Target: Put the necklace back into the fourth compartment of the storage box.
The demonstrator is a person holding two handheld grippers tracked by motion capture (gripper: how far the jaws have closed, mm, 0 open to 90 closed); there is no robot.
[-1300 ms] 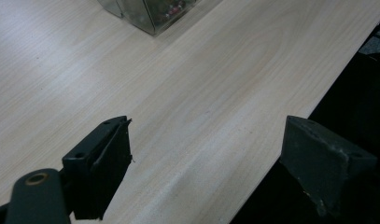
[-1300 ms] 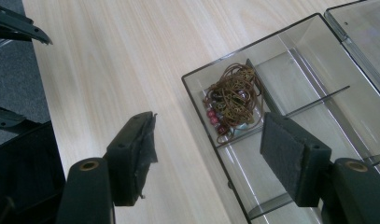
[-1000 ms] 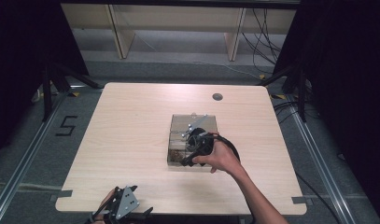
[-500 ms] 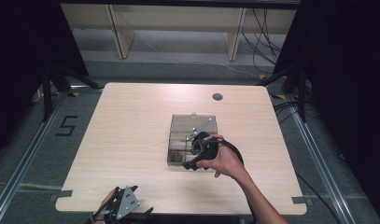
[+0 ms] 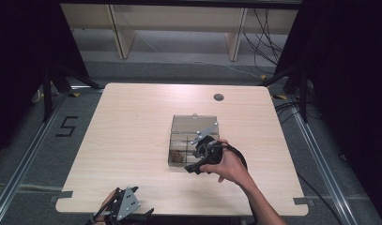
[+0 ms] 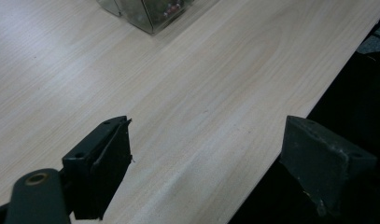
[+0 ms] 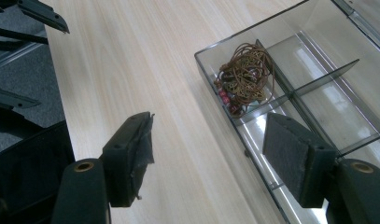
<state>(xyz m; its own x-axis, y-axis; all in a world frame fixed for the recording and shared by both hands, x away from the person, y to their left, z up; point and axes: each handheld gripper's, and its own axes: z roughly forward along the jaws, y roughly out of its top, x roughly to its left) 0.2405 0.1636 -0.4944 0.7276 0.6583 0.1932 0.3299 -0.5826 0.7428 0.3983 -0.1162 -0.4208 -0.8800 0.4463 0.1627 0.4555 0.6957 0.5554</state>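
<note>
A clear plastic box [image 5: 193, 125] with inner dividers sits at the middle of the table, its lid tipped back. A tangle of brown cord with red beads [image 7: 244, 73] lies in its near left compartment [image 5: 179, 156]. A person's hand holds my right gripper [image 5: 192, 167] at the box's near edge. Its jaws are open with nothing between them [image 7: 208, 135]: one pad is over bare wood and the other is over the box's front wall. My left gripper [image 5: 127, 201] rests at the table's near edge, open and empty [image 6: 206, 135].
The wooden table [image 5: 132, 122] has a round cable hole [image 5: 218, 97] at the back right. A corner of the box [image 6: 150, 14] lies far ahead of the left jaws. The table's edge [image 6: 290, 121] runs under the left gripper's right jaw. Dark floor and rails surround the table.
The right gripper has drawn back a little from over the box toward its near edge. The left gripper has stayed in place.
</note>
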